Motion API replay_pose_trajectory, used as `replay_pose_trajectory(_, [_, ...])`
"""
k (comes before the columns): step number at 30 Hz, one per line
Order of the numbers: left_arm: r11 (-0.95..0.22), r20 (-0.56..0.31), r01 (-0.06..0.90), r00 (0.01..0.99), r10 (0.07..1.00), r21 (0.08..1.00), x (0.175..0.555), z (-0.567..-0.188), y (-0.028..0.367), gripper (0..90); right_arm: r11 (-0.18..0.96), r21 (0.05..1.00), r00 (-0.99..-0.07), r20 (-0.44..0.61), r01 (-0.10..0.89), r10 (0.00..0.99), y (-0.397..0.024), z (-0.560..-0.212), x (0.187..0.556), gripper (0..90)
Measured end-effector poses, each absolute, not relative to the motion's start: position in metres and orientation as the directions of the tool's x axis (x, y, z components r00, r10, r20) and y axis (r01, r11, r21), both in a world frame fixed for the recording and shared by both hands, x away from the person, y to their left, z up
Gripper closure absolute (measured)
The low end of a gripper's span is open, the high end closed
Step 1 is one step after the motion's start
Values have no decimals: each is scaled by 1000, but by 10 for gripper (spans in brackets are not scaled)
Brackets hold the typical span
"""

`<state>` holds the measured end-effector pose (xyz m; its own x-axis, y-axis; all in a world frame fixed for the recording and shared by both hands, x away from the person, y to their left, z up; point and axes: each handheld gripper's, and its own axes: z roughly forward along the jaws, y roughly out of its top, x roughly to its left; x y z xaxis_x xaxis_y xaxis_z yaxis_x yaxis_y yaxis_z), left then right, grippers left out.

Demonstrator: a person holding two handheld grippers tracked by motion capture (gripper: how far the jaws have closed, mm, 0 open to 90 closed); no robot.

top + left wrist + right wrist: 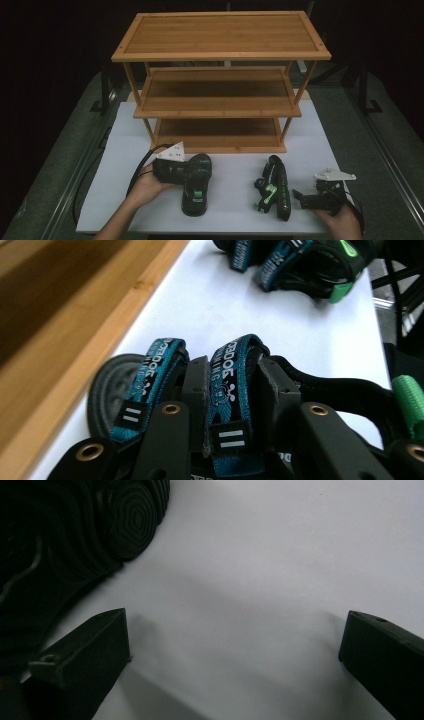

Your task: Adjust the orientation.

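Two black sandals with teal straps and green trim lie on the white table. The left sandal (196,187) stands on its sole, and my left gripper (189,172) is shut on its rear teal strap (231,390), one jaw on each side of the strap. The other sandal (276,189) lies on its side to the right; it appears far off in the left gripper view (305,262). My right gripper (299,198) rests low on the table just right of that sandal, jaws wide apart (235,630) with nothing between them. Its ribbed sole (75,535) fills the upper left there.
A three-tier bamboo shelf rack (220,55) stands at the back of the white table top (230,170), all tiers bare. Its bottom board (75,330) runs close beside the held sandal. Metal rails flank the table at both sides.
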<state>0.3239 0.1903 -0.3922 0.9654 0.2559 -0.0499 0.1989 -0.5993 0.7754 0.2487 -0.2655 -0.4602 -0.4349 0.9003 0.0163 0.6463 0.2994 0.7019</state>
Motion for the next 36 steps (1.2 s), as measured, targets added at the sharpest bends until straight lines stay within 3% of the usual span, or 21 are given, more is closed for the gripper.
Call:
replay_pose_trajectory(19, [-563,-67,217,959,275,797,340,-398,185,665,299,702,-435,17,646,900,-265,-460,249,0])
replay_pose_trajectory(20, [-552,-82,227,958,276,802,340,-398,188,581,299,702,-435,16,646,900,-265,-460,249,0])
replay_pose_trajectory(21, [-543,-107,247,955,277,803,340,-397,190,581,299,702,-435,16,646,900,-265,-460,249,0])
replay_pose_trajectory(26, [-542,-110,279,940,323,793,334,-394,209,375,299,702,-435,17,646,900,-266,-460,249,0])
replay_pose_trajectory(36, [-558,-60,365,870,490,745,317,-405,253,96,299,700,-434,17,648,901,-265,-460,249,0])
